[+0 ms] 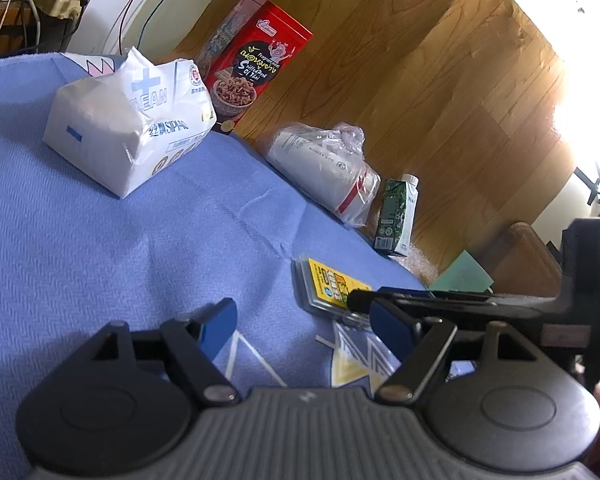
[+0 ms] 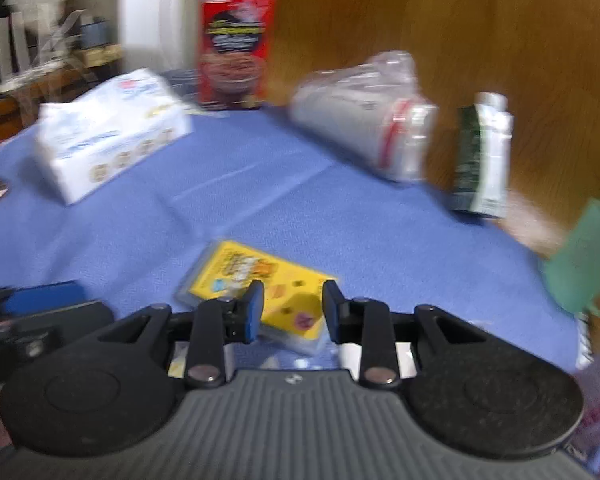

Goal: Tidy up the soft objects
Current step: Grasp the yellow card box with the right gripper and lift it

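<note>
Judging by the spread, little looks sorted: right gripper (image 2: 292, 306) hangs half-open over the near yellow pack (image 2: 260, 280), gripping nothing, left gripper (image 1: 304, 322) wide and empty, tissue pack (image 1: 128, 120) far left untouched.

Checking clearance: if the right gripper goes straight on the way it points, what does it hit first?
Probably the yellow packet: it lies on the blue cloth right between the right gripper fingers. The frame is blurred, so depth is uncertain.

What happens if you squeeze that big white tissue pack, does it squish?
Probably yes. The tissue pack has a thin, crinkled plastic wrap that bulges at its top, so it would likely dent and feel light for its size. Its shiny wrap might be a bit slippery. Lying flat on the blue cloth, it shouldn't roll.
</note>
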{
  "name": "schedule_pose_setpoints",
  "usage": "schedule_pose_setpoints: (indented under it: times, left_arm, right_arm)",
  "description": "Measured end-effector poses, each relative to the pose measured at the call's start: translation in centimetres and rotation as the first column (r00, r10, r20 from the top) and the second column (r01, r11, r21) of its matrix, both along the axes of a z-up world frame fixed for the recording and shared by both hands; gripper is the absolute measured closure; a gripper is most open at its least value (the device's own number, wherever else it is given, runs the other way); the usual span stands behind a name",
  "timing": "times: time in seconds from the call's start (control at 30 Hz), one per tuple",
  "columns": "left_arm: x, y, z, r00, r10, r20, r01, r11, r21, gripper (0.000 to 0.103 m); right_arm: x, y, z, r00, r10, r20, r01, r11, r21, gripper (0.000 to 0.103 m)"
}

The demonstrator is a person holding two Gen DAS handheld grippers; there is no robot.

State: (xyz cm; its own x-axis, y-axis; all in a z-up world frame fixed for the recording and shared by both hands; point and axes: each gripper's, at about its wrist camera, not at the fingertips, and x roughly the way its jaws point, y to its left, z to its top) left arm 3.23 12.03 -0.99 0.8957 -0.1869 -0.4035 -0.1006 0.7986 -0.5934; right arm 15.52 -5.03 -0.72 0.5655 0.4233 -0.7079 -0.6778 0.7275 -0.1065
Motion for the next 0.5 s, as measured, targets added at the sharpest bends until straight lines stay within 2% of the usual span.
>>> schedule_pose_setpoints:
  times: [0.03, 0.07, 0.13, 0.23, 0.3, 0.33, 0.4, 0.5]
  left_arm:
    - [0.0, 0.0, 0.0, 1.000, 0.000, 0.001, 0.000, 1.000, -0.004, 0.027]
    - [0.0, 0.1, 0.0, 1.000, 0.001, 0.003, 0.000, 1.000, -0.010, 0.027]
    - [0.0, 0.2, -0.1, 1.000, 0.000, 0.004, 0.000, 1.000, -0.015, 0.026]
    - [0.0, 0.1, 0.0, 1.000, 0.000, 0.006, 0.000, 1.000, -0.017, 0.025]
    - [0.0, 0.2, 0.0, 1.000, 0.000, 0.006, 0.000, 1.000, -0.018, 0.025]
    - [0.0, 0.1, 0.0, 1.000, 0.001, 0.005, -0.001, 1.000, -0.015, 0.025]
    - [0.1, -0.2, 0.1, 1.000, 0.003, 0.001, -0.003, 1.000, 0.002, 0.025]
    - [0.1, -0.4, 0.2, 1.000, 0.011, -0.003, -0.011, 1.000, 0.022, 0.025]
  right_arm:
    - [0.1, -0.2, 0.2, 0.999, 0.040, -0.017, -0.040, 0.999, 0.001, 0.059]
    - [-0.1, -0.4, 0.5, 0.996, 0.083, -0.014, -0.083, 0.996, -0.008, 0.051]
    - [-0.7, -0.4, 0.8, 0.986, 0.167, 0.011, -0.166, 0.984, -0.057, 0.040]
    - [-1.2, 0.2, 0.3, 0.971, 0.235, 0.033, -0.229, 0.963, -0.140, 0.038]
    - [-0.8, 0.9, -0.7, 0.971, 0.239, 0.024, -0.230, 0.955, -0.188, 0.037]
    - [-0.6, 1.0, -0.8, 0.969, 0.243, 0.050, -0.231, 0.957, -0.177, 0.032]
    - [0.2, 1.6, -1.0, 0.967, 0.247, 0.059, -0.234, 0.956, -0.175, 0.030]
    - [2.3, 1.6, -1.0, 0.977, 0.212, -0.020, -0.213, 0.972, -0.101, 0.031]
